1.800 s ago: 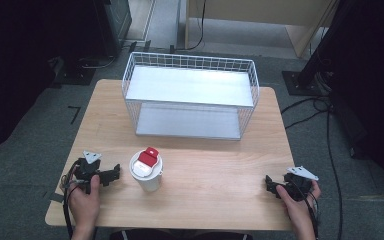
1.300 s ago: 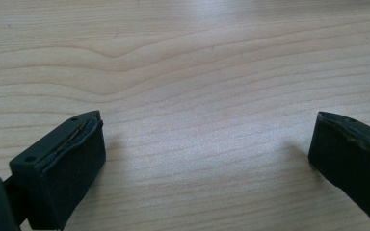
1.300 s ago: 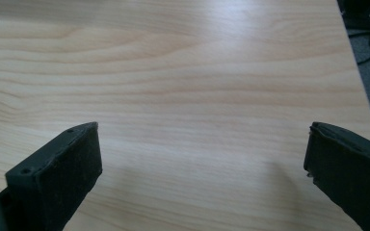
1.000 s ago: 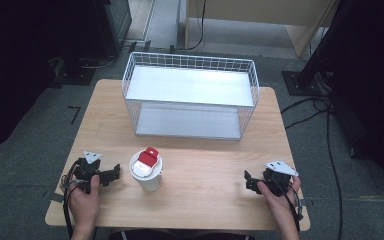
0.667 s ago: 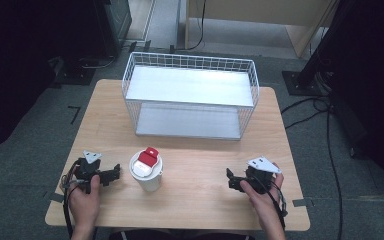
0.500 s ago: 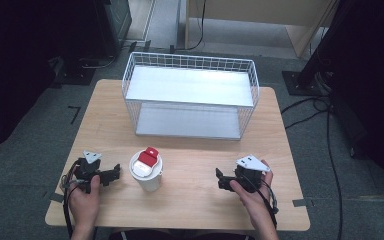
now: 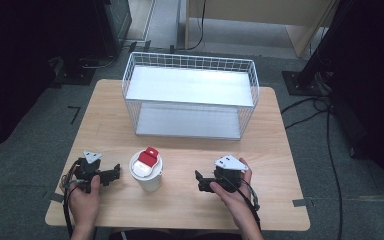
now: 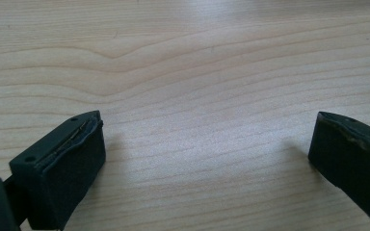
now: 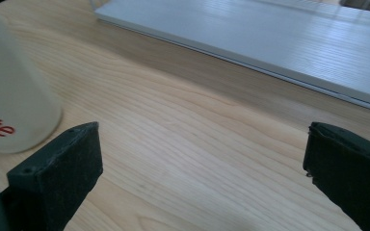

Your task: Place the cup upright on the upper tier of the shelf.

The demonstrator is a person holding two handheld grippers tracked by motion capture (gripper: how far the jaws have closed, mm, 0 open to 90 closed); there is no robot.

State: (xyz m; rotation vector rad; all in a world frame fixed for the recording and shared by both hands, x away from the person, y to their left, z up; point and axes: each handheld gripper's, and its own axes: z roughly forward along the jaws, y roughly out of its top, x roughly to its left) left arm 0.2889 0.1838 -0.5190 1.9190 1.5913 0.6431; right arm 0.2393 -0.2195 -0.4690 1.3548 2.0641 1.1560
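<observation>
A white cup (image 7: pixel 147 172) with a white lid and a red tab stands upright on the wooden table (image 7: pixel 180 200), near its front. My left gripper (image 7: pixel 111 173) rests just left of the cup, open, with bare wood between its jaws (image 8: pixel 207 144). To the right of the cup, my right gripper (image 7: pixel 200 182) points left toward it with a gap between them. It is open; in the right gripper view (image 9: pixel 202 159) the cup's white side (image 9: pixel 9 101) with red lettering stands at the far left beyond its jaws.
A white wire basket (image 7: pixel 190 95) with a flat pale floor stands at the back middle of the table; its base edge (image 9: pixel 270 53) runs across the top of the right gripper view. Cables and dark stands lie on the grey floor around the table.
My right gripper has moved left along the front of the table, from near the right edge to close beside the cup. The left gripper and the cup have stayed still.
</observation>
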